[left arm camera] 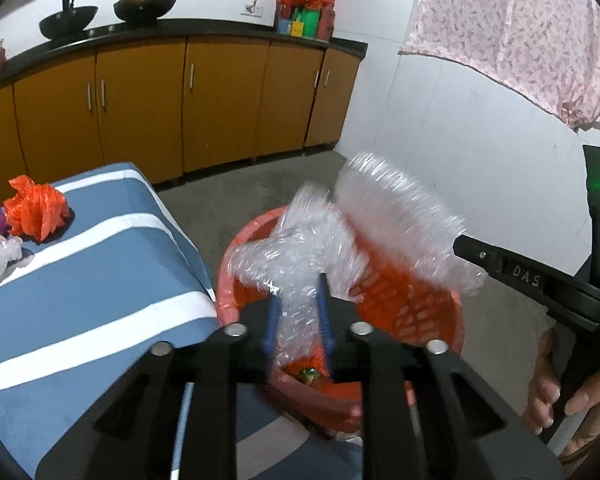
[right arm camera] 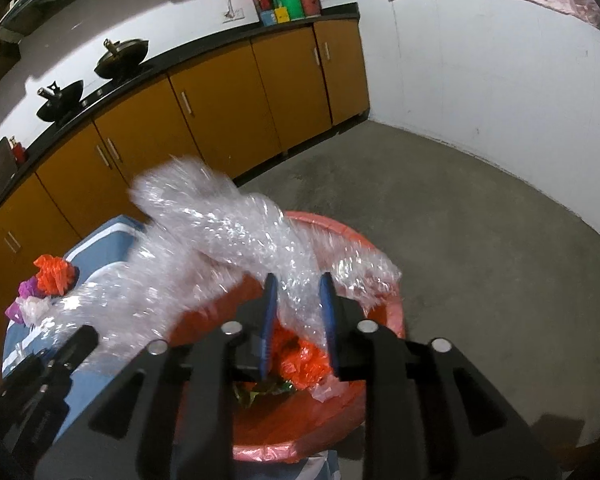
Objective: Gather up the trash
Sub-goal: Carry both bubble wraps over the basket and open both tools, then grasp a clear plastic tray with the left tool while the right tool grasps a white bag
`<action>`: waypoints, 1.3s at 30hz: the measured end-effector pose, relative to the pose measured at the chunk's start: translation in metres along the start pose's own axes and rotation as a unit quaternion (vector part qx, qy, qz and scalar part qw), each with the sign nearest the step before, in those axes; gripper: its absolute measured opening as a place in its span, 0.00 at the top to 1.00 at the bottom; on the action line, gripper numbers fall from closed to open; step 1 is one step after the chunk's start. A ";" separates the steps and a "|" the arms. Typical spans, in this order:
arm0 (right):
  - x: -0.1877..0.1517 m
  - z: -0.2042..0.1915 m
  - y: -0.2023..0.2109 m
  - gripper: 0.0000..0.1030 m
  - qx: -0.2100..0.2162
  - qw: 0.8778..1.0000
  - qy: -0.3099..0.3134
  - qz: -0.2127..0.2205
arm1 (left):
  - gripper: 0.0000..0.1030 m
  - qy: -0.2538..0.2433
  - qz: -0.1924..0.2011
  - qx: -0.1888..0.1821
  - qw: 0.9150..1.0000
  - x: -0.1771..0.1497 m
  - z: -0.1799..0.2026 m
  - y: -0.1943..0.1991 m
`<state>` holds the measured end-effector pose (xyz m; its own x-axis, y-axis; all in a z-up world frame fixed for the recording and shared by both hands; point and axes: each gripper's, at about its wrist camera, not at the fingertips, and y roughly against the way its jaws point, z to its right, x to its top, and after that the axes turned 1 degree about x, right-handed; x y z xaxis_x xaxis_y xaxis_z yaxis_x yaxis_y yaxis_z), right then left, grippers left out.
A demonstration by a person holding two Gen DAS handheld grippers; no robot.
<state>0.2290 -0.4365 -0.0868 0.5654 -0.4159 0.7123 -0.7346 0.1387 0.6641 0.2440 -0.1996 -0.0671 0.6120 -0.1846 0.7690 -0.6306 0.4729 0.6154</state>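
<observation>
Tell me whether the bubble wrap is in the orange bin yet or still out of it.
Mostly out. The bubble wrap is bunched over the orange bin's rim, stretched between the left gripper and right gripper.

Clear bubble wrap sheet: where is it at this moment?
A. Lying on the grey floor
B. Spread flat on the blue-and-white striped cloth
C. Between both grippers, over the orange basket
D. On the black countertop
C: the clear bubble wrap sheet hangs between the fingers of the left gripper and the right gripper, above the orange plastic basket.
</observation>
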 end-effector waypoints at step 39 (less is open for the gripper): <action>-0.070 -0.206 0.003 0.11 0.156 0.976 0.151 -0.009 | 0.09 0.151 -0.004 0.304 0.941 -0.070 -0.263 0.108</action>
<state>0.2642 -0.2220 -0.0881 0.6300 -0.1246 0.7665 -0.7749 -0.1656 0.6100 0.2583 0.0913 -0.1002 0.6670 0.1106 0.7368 -0.7263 -0.1241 0.6761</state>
